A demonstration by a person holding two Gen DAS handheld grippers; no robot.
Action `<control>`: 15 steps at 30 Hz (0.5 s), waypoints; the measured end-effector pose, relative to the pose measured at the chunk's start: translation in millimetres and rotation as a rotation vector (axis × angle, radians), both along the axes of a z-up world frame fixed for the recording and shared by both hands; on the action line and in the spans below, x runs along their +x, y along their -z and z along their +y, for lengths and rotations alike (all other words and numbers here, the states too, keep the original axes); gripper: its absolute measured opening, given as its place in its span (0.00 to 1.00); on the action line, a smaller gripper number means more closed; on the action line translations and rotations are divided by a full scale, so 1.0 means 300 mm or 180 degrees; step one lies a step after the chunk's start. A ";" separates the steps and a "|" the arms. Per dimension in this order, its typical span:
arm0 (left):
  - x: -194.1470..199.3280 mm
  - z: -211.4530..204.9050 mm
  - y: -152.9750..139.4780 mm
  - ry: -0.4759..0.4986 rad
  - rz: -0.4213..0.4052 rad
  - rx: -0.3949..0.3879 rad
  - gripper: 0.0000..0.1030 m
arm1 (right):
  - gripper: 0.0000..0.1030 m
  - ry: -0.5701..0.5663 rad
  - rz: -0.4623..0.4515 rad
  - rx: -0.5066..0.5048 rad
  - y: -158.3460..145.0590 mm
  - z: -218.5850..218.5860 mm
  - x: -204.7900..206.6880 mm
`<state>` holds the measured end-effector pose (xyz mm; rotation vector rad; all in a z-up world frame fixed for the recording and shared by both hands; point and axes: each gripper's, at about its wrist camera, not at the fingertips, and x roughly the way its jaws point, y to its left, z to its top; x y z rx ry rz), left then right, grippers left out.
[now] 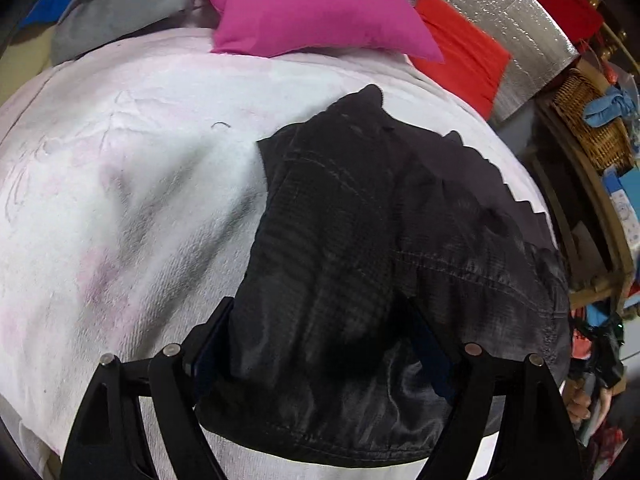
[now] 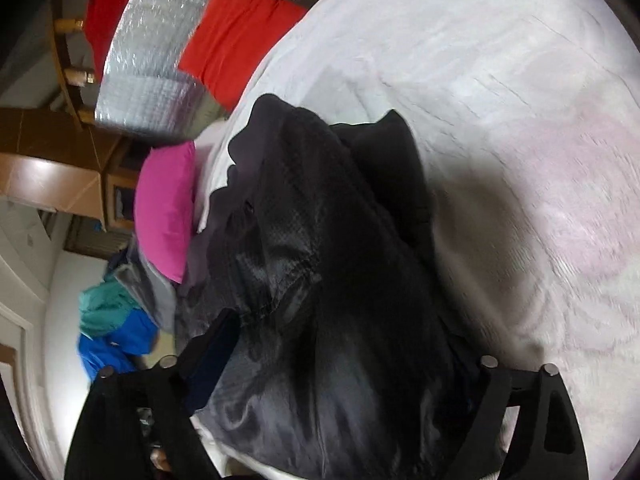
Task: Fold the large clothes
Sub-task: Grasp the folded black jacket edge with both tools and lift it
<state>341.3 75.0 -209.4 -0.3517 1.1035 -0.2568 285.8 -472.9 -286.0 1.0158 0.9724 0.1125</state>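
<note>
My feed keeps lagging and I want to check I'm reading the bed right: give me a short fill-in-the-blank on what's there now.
1. The black garment lies on a ____ blanket.
2. The pillow at the head of the bed is ____.
3. Beside the pillow, the cushion against the silver foil panel is ____.
4. Cloth sits between the fingers of the ____ gripper in the left wrist view.

Missing words: white; pink; red; left

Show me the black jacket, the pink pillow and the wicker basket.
black jacket (image 1: 360, 240): left wrist view, middle of its quilted fabric.
pink pillow (image 1: 312, 4): left wrist view, centre of its face.
wicker basket (image 1: 588, 120): left wrist view, woven side wall.
</note>
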 end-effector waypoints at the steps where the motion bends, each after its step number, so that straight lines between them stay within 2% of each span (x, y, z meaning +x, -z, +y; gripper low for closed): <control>1: 0.004 0.003 0.004 0.0002 -0.0004 -0.0028 0.81 | 0.94 -0.0026 0.0012 -0.0044 0.004 0.009 0.012; 4: 0.020 0.014 0.031 -0.0024 0.0053 -0.0127 0.81 | 0.96 -0.0077 -0.0030 -0.0247 -0.002 0.038 0.034; 6: 0.023 0.010 0.041 -0.0054 0.0071 -0.0152 0.81 | 0.90 -0.0106 -0.0026 -0.0496 -0.015 0.063 0.046; 8: 0.020 -0.002 0.042 -0.0065 0.0028 -0.0112 0.80 | 0.66 -0.0137 -0.0021 -0.0732 -0.030 0.087 0.056; 9: 0.014 -0.005 0.037 -0.0061 0.0001 -0.0093 0.76 | 0.62 -0.0129 -0.0041 -0.0723 -0.034 0.090 0.059; 11: 0.014 -0.021 0.032 -0.0078 -0.0056 -0.0059 0.71 | 0.47 -0.0090 -0.0120 -0.0708 -0.049 0.087 0.063; 13: 0.016 -0.024 0.023 -0.0128 -0.0097 -0.0064 0.64 | 0.40 -0.0072 -0.0200 -0.0784 -0.070 0.093 0.067; 15: 0.024 -0.031 0.017 -0.0187 -0.0134 -0.0064 0.62 | 0.38 -0.0059 -0.0265 -0.0909 -0.092 0.108 0.076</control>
